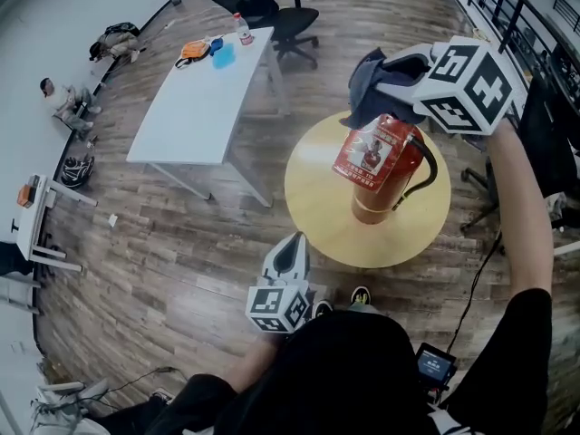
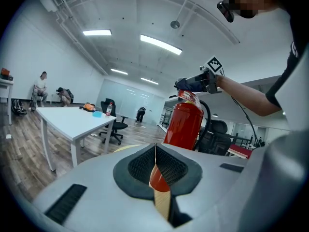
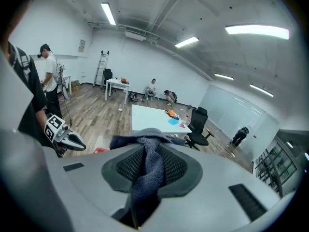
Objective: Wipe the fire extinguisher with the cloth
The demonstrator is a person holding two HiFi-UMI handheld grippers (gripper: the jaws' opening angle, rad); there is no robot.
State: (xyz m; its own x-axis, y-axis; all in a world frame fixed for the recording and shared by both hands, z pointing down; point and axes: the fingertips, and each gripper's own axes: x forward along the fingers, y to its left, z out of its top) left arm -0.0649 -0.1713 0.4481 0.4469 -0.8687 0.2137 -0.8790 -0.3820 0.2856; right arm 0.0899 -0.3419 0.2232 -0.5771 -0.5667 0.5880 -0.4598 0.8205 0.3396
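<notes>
R gripper [image 1: 391, 78] clamped on cloth [image 1: 365, 91], held at extinguisher [image 1: 385, 166] top, prob to start wiping there; L gripper [image 1: 288, 254] jaws together, empty, hangs clear

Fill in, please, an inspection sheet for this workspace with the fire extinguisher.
Surface: round yellow wooden table.
Job's things: red fire extinguisher with black hose upright on it; dark blue-grey cloth held at its top, contact unclear.
Clutter: nothing seen on the round table.
Grippers: right hand-held gripper shut on the cloth; left hand-held gripper shut, empty, near the table edge.
Cables: thin black cable hanging under the right arm.
Surroundings: long white table with small items, black office chair, people by the wall.
</notes>
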